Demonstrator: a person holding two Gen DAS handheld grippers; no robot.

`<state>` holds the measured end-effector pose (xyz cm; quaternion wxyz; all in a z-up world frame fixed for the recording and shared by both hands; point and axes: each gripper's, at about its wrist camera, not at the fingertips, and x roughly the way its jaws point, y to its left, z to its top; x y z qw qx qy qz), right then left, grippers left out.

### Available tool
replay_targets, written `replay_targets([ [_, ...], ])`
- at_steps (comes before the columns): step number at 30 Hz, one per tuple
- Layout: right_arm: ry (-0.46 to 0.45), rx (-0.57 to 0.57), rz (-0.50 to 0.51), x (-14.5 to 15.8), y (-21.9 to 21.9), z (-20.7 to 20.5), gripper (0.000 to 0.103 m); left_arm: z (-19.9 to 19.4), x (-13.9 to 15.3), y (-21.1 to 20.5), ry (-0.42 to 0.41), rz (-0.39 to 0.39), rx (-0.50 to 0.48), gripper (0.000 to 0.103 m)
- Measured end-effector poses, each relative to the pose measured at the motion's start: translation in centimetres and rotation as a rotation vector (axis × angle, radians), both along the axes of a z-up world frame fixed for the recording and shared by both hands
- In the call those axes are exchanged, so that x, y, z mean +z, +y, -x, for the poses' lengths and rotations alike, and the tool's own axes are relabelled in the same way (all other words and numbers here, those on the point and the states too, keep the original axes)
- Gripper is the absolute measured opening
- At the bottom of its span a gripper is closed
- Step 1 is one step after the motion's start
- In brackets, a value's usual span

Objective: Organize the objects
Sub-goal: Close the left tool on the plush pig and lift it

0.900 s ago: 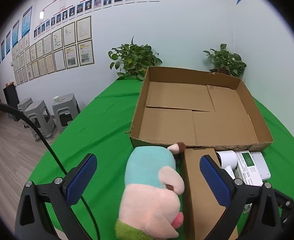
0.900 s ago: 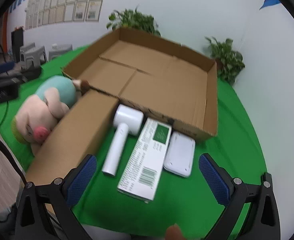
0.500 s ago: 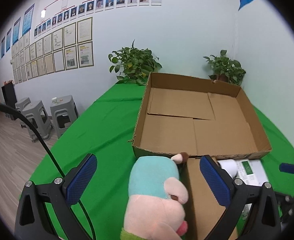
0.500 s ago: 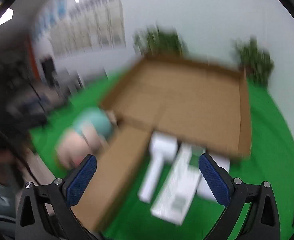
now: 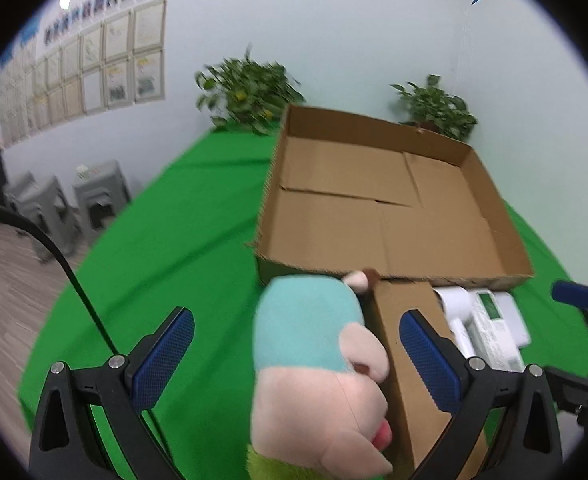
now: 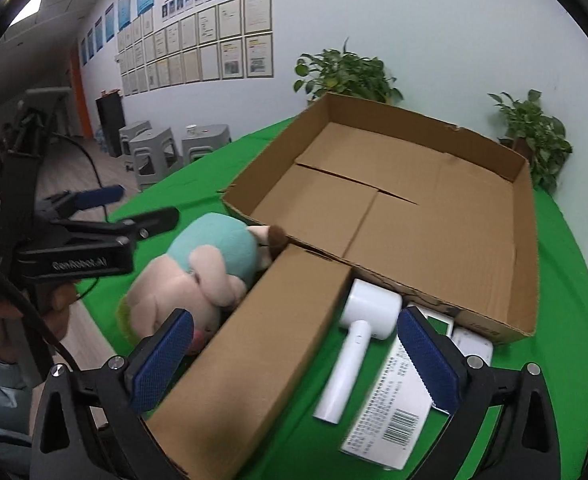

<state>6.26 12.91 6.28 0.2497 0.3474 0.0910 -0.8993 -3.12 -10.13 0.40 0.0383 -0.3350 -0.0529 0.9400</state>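
A pink and teal plush toy [image 5: 318, 364] lies on the green table, in front of a big open cardboard box [image 5: 382, 204]. My left gripper [image 5: 294, 356] is open, with the toy between its fingers. The toy also shows in the right wrist view [image 6: 198, 276]. A long closed carton [image 6: 254, 364] lies beside the toy. My right gripper [image 6: 294, 360] is open over that carton. A white hair dryer [image 6: 354, 344], a white and green packet [image 6: 394, 404] and a small white box [image 6: 470, 344] lie to its right. The big box [image 6: 406, 208] is empty.
The left gripper [image 6: 94, 224] and the hand holding it show at the left of the right wrist view. Grey stools [image 5: 98, 196] stand on the floor beyond the table's left edge. Potted plants [image 5: 250, 92] stand behind the box by the wall.
The right gripper has swung left and now sits over the long carton. The left gripper has moved a little closer to the toy. Both stay open.
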Motion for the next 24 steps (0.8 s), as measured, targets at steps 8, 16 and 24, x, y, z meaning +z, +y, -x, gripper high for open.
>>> replay_targets([
  [8, 0.061, 0.305, -0.025, 2.8, -2.8, -3.6, 0.103, -1.3, -1.2, -2.4, -0.064, -0.183, -0.144, 0.102],
  [16, 0.005, 0.284, -0.130, -0.5, -5.7, -2.1, 0.102, 0.3, -4.5, -1.9, -0.180, -0.296, -0.236, 0.101],
  [24, -0.176, 0.216, 0.005, -3.4, -7.0, 2.5, 0.101, 0.0, -6.2, -2.8, -0.201, -0.334, -0.270, 0.089],
])
